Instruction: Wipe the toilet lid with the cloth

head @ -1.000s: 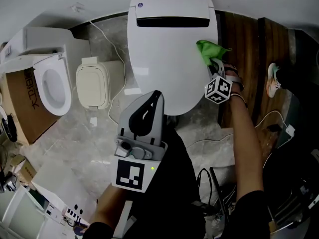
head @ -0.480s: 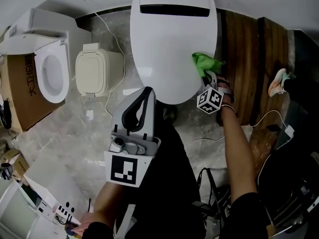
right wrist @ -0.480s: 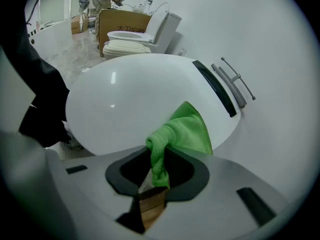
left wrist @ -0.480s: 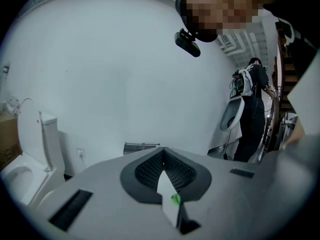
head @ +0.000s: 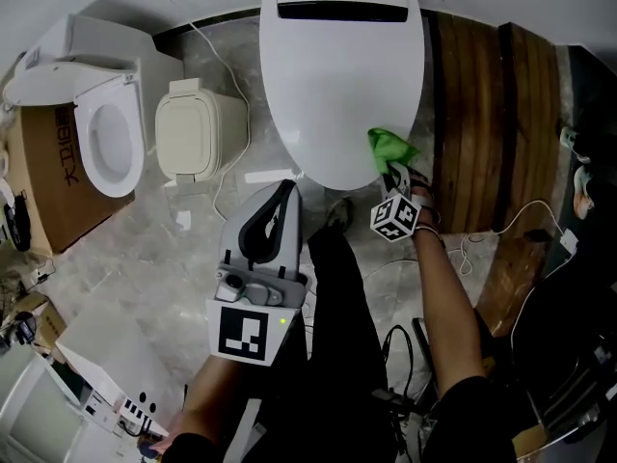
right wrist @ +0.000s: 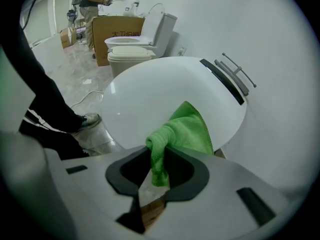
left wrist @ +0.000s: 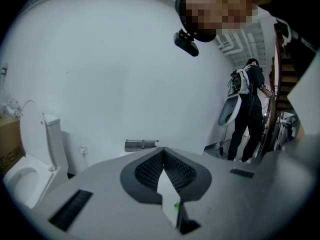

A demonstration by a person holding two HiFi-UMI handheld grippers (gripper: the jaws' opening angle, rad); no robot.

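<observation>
Head view, arm outstretched, right gripper pinching cloth on lid

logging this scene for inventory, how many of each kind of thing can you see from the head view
white toilets: 2, closed toilet and open toilet
beige lidded unit: 1
green cloth: 1
grippers: 2, left gripper and right gripper
total: 6
</observation>
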